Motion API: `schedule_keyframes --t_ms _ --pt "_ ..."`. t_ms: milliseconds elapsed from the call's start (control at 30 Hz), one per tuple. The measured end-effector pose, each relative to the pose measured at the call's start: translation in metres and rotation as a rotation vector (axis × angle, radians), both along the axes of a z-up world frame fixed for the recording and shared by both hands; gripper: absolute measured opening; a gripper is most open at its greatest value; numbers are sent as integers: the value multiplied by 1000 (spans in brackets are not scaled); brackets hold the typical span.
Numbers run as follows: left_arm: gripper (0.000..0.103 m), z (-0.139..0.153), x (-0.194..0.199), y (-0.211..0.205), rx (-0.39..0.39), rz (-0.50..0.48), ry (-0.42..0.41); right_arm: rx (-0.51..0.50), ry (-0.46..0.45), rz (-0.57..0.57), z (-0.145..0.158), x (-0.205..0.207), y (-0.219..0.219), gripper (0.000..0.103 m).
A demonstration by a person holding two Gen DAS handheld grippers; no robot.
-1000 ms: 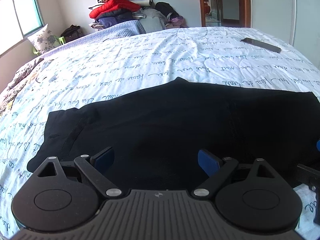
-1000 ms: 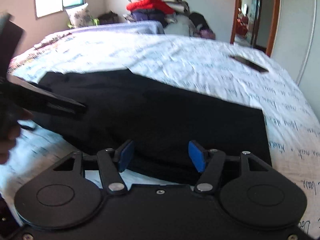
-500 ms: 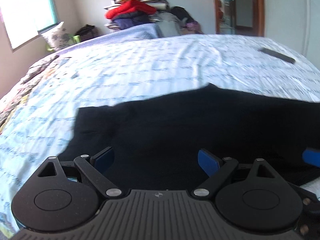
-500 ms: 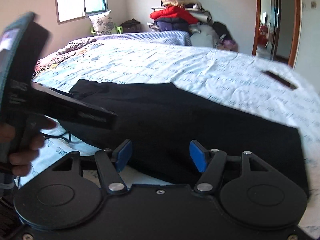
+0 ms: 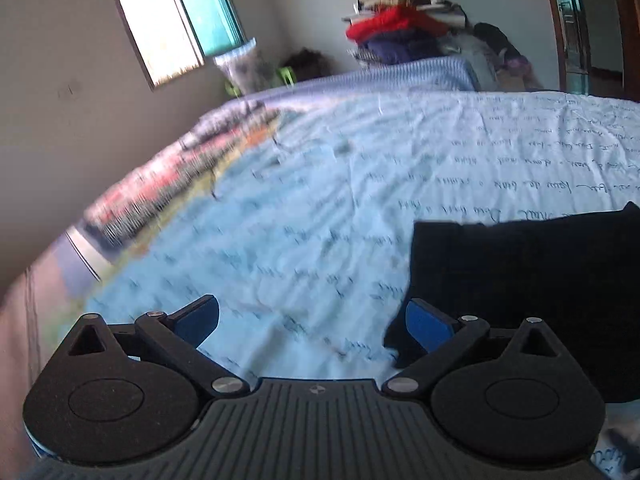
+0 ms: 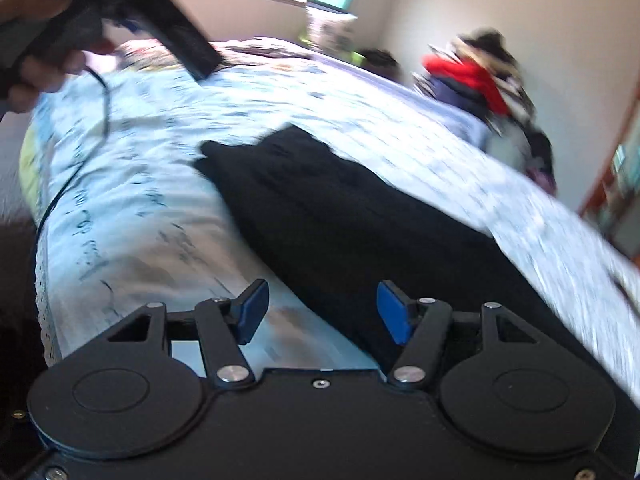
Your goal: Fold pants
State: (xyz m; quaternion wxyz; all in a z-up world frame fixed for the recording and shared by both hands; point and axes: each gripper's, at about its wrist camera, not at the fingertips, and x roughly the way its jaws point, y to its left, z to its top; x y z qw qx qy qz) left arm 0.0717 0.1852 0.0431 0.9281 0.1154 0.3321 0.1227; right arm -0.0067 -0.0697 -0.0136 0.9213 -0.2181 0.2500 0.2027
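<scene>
Black pants (image 5: 532, 280) lie flat on the bed (image 5: 360, 184). Left gripper (image 5: 312, 320) is opening wide, empty; right gripper (image 6: 320, 306) is closing, half-wide, gripping nothing.

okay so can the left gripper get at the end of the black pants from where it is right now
Probably yes. The left gripper is opening over bare bed sheet, nothing between its fingers, and the end of the black pants lies flat just beside it with nothing on top or in between.
</scene>
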Motion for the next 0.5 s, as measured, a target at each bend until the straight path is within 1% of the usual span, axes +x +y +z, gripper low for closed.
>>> schedule_keyframes --t_ms 67,133,200,233,267,333,367,400,433,500 --pt "101 -4 2 7 -54 8 19 -43 -35 50 0 5 23 61" --pt "101 -4 4 13 -86 24 23 -77 -65 95 4 11 44 59" --pt "101 0 5 20 -103 46 17 -130 -90 133 1 17 66 53" --pt "101 2 6 22 -108 47 11 -162 -100 152 -1 20 76 45" --pt "101 4 6 23 -108 44 8 -194 -112 170 -4 22 85 37" --pt "101 6 7 22 -89 41 0 -267 -138 202 -9 26 101 30" --pt "101 6 8 22 -75 41 -5 -309 -157 220 -12 26 108 23" --pt "101 5 9 22 -61 40 -9 -344 -173 237 -14 25 114 19" --pt "101 4 10 23 -51 40 -9 -368 -188 253 -16 25 118 16" --pt "101 0 14 26 -46 44 -2 -387 -177 289 -16 26 124 13"
